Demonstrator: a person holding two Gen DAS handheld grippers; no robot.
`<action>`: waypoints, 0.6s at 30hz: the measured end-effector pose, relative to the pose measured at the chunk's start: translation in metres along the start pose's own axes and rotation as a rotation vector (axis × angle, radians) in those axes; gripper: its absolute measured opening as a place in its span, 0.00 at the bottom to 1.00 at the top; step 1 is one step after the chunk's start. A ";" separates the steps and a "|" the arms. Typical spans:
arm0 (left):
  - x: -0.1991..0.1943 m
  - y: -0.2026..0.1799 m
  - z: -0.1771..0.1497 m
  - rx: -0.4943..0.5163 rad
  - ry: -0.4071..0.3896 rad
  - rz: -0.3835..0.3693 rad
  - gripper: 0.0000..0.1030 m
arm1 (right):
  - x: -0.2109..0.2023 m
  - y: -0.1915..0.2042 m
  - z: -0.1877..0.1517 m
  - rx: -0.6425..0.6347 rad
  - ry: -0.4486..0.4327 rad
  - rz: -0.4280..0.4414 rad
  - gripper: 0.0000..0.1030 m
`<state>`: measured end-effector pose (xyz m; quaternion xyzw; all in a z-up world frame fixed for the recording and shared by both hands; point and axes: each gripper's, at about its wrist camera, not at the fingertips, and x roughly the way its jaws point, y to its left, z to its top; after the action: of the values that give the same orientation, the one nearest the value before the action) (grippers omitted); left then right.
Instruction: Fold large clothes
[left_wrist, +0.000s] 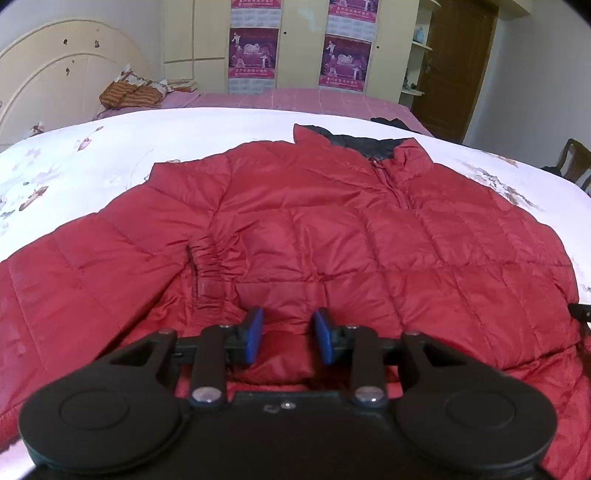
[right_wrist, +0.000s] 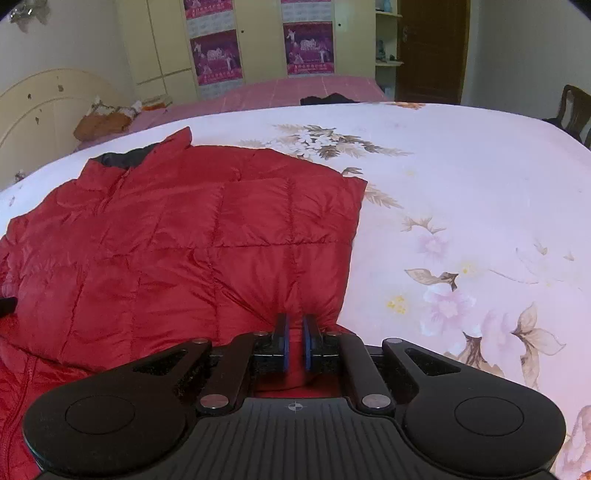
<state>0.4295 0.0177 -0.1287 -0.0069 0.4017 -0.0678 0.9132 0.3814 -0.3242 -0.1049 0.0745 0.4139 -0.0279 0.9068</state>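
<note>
A red quilted puffer jacket (left_wrist: 332, 229) lies spread on a white floral bedspread (left_wrist: 110, 147), collar at the far side, one sleeve folded across its front. My left gripper (left_wrist: 288, 332) is open, its blue pads (left_wrist: 254, 334) standing on either side of a ridge of jacket fabric near the hem. In the right wrist view the jacket (right_wrist: 184, 236) fills the left half, its right side folded in with a straight edge. My right gripper (right_wrist: 295, 341) is shut on a fold of the jacket's lower right corner.
The floral bedspread (right_wrist: 461, 203) stretches to the right of the jacket. A pink bed (left_wrist: 295, 98) with pillows (left_wrist: 131, 92) and a dark garment (right_wrist: 327, 99) lies behind. A headboard (left_wrist: 48, 81), wardrobes (right_wrist: 258, 40), a door (right_wrist: 432, 48) and a chair (right_wrist: 572, 110) stand beyond.
</note>
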 end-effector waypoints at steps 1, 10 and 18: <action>0.000 0.000 -0.001 0.005 0.000 0.001 0.32 | 0.000 0.000 0.000 0.000 0.000 0.001 0.07; 0.001 -0.001 -0.001 0.020 0.004 0.002 0.31 | -0.013 0.024 0.012 -0.017 -0.044 0.067 0.07; 0.001 0.002 -0.001 0.027 0.008 -0.011 0.32 | 0.000 0.007 0.008 0.104 0.024 -0.028 0.07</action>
<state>0.4297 0.0194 -0.1303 0.0035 0.4045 -0.0782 0.9112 0.3882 -0.3186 -0.0992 0.1160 0.4238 -0.0610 0.8962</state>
